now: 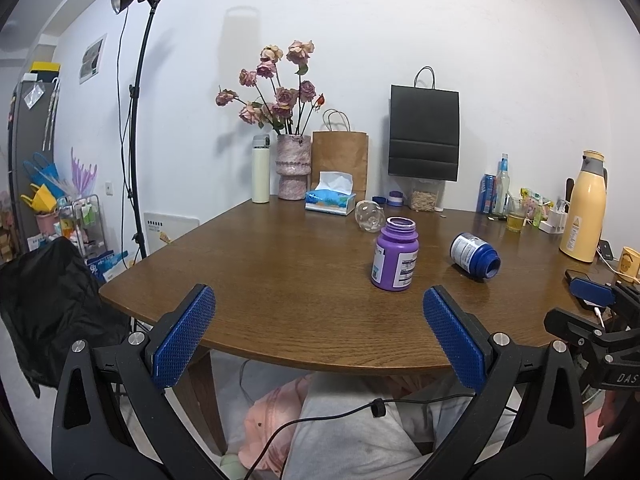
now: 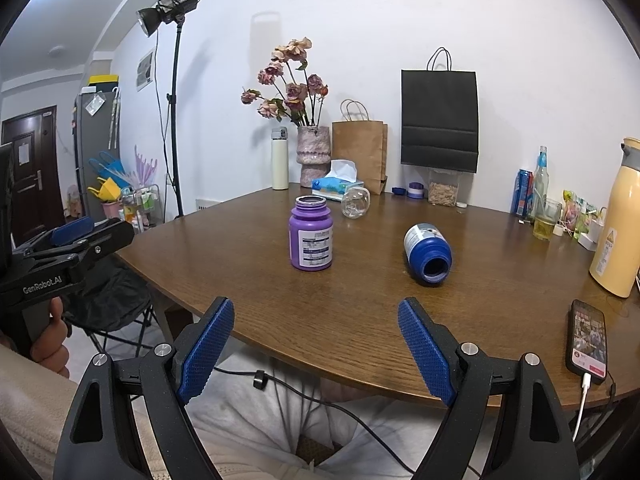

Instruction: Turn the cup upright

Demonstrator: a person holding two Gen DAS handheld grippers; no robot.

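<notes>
A blue container (image 1: 474,256) (image 2: 426,252) lies on its side on the brown table (image 1: 260,272) (image 2: 360,300), with its open mouth towards me. To its left stands a purple container (image 1: 394,254) (image 2: 311,238), upright and open-topped. Behind that one, a clear glass cup (image 1: 370,216) (image 2: 355,201) lies tipped over. My left gripper (image 1: 319,296) hovers open at the table's near edge, empty, well short of all three. My right gripper (image 2: 316,306) is also open and empty at the near edge. Each gripper shows at the edge of the other's view.
A phone (image 2: 588,340) on a charging cable lies at the near right edge. A yellow thermos (image 2: 616,220), a glass of yellow drink (image 2: 546,220), bottles and snacks crowd the right side. A tissue box (image 1: 330,200), flower vase (image 1: 293,166) and paper bags line the back.
</notes>
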